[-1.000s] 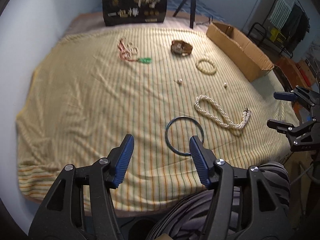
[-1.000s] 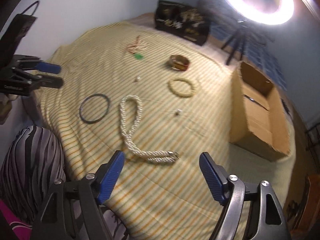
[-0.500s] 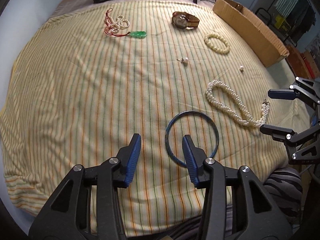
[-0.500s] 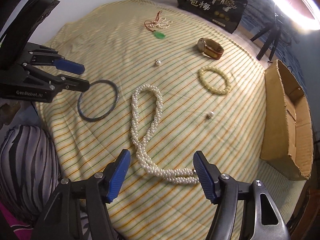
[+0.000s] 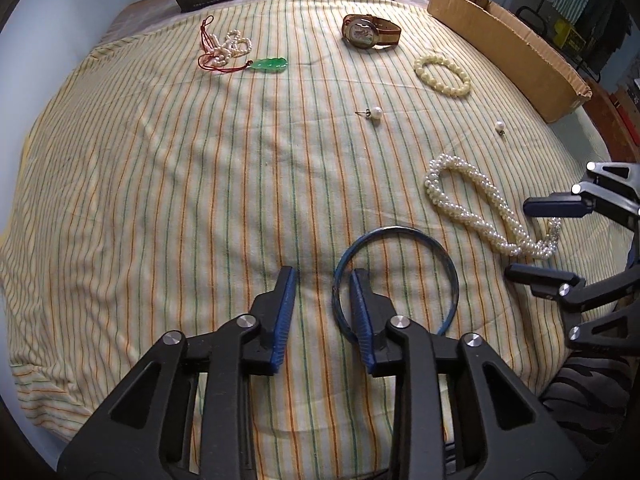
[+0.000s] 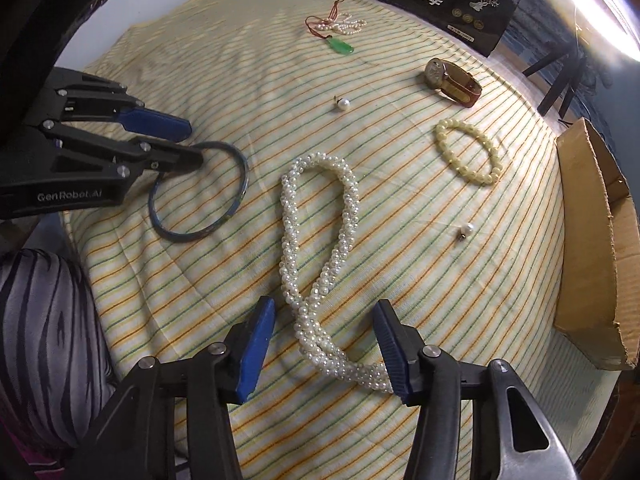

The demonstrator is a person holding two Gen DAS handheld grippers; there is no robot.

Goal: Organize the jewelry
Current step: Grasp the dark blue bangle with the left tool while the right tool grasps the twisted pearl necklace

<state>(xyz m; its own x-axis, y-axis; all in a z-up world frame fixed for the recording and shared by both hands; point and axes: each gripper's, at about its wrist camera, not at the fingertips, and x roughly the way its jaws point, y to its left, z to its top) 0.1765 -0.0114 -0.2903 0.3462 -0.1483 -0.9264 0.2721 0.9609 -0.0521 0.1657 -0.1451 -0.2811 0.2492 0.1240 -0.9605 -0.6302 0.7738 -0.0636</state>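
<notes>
A striped cloth (image 5: 160,184) is covering the whole bed, and a cardboard box (image 5: 516,40) is sitting along its far right edge, looking empty from here as far as I can see into it. Nothing seems to have been put away yet; every piece is lying out on the cloth.

The twisted pearl necklace (image 6: 316,248) is stretching down toward the right gripper (image 6: 324,344), whose tongs are standing wide apart on either side of its lower end, gripping nothing. The blue bangle (image 5: 396,276) is lying near the front edge, and the left gripper (image 5: 322,304) is straddling its near rim, one finger inside the ring and one outside, tongs parted and not yet pinching.

Further back, a brown-strapped watch (image 5: 370,32), a cream bead bracelet (image 5: 442,74) and a green pendant on a red cord (image 5: 270,65) are waiting well apart. Two loose pearl earrings (image 5: 376,112) are lying between them.

I'd judge the sorting is only just beginning.
</notes>
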